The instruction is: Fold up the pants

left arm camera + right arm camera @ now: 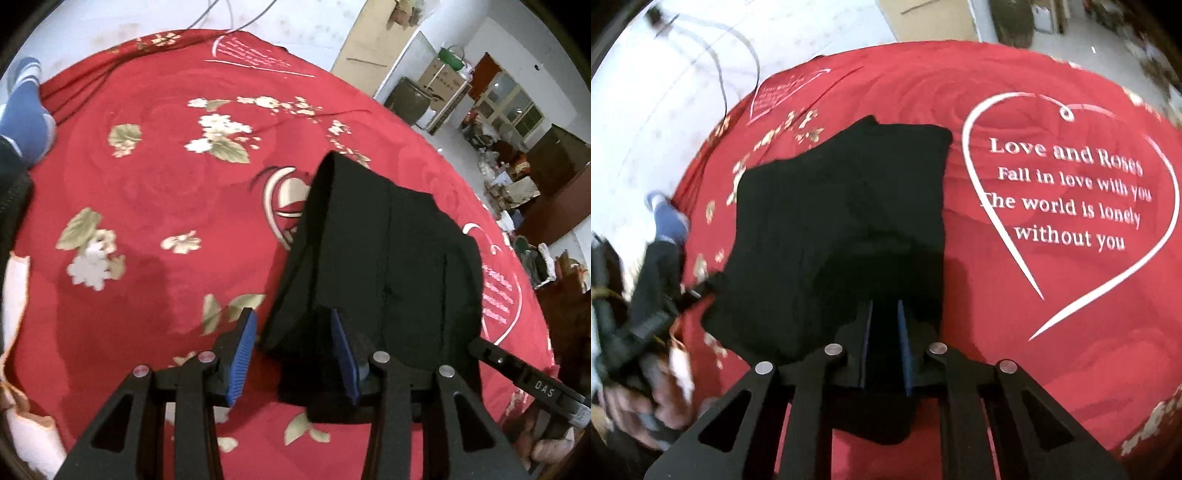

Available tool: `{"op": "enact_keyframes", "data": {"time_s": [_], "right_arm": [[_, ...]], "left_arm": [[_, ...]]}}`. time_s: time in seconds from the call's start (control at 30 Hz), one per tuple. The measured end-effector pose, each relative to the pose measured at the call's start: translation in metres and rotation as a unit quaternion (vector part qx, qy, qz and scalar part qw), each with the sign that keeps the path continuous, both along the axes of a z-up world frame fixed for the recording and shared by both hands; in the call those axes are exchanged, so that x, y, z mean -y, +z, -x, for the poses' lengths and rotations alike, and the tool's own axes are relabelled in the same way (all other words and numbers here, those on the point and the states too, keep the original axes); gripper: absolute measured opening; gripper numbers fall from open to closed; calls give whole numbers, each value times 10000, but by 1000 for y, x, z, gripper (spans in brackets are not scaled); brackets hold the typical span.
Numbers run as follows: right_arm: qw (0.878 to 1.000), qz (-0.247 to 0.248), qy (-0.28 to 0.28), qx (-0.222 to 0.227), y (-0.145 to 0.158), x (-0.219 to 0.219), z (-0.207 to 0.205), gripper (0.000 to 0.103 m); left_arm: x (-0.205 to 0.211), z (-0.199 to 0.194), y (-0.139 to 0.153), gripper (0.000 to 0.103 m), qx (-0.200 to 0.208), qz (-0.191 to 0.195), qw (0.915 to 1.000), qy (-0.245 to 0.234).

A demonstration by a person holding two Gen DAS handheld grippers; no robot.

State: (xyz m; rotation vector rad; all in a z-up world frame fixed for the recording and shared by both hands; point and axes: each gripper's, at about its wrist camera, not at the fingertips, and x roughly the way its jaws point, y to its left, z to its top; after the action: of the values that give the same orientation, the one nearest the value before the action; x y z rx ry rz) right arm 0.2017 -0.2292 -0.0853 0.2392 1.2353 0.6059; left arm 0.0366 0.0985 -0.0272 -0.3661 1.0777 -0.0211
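Note:
The black pants (388, 258) lie folded on a red bedspread (155, 177). In the left wrist view my left gripper (295, 354) stands open; its blue pads (242, 354) straddle the near left corner of the pants, with cloth between them. In the right wrist view the pants (834, 229) spread ahead of me. My right gripper (884, 347) has its pads close together on the near edge of the black cloth. The left gripper (694, 291) shows at the pants' left corner.
The bedspread has flower prints and a white heart with text (1067, 192). A foot in a blue sock (26, 110) stands at the bed's left edge. Cables lie on the white floor (720, 66). Boxes and furniture (517, 147) crowd the far right.

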Motion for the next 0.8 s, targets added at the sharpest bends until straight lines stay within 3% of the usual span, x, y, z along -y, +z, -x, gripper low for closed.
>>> {"op": "enact_keyframes", "data": {"time_s": [0.1,0.17,0.23,0.33,0.37,0.47,0.6,0.67,0.73,0.8], "right_arm": [[9996,-240,-78,131,9,3,0,18],[9984,-429,-142,354,18,4,-7,39],[9980,-442,-286,341,18,4,-17,43],[9987,-192,-455,80,-1,-3,-40,41],[9988,-171,-449,-29,-7,-5,-46,28],[9987,-238,-460,0,-9,5,-49,14],[9968,-452,-635,-167,-20,21,-51,14],[9960,-559,-626,-303,-20,25,-53,20],[9978,-359,-557,-96,-5,24,-48,27],[9982,-290,-474,225,12,26,-37,27]], "left_arm": [[6,-4,1,45,43,-76,9999,-127],[7,-7,0,45,48,-47,9999,-144],[6,-9,-1,45,60,15,9999,-135],[7,-9,2,44,160,12,9997,-204],[9,-8,4,42,209,-1,9995,-257],[16,-9,8,37,333,-53,9986,-417],[22,-14,3,37,141,-231,9983,-515],[17,-10,6,37,179,-231,9987,-426],[15,-5,13,37,242,-391,9984,-341],[13,3,26,37,420,-326,9981,-325]]}}
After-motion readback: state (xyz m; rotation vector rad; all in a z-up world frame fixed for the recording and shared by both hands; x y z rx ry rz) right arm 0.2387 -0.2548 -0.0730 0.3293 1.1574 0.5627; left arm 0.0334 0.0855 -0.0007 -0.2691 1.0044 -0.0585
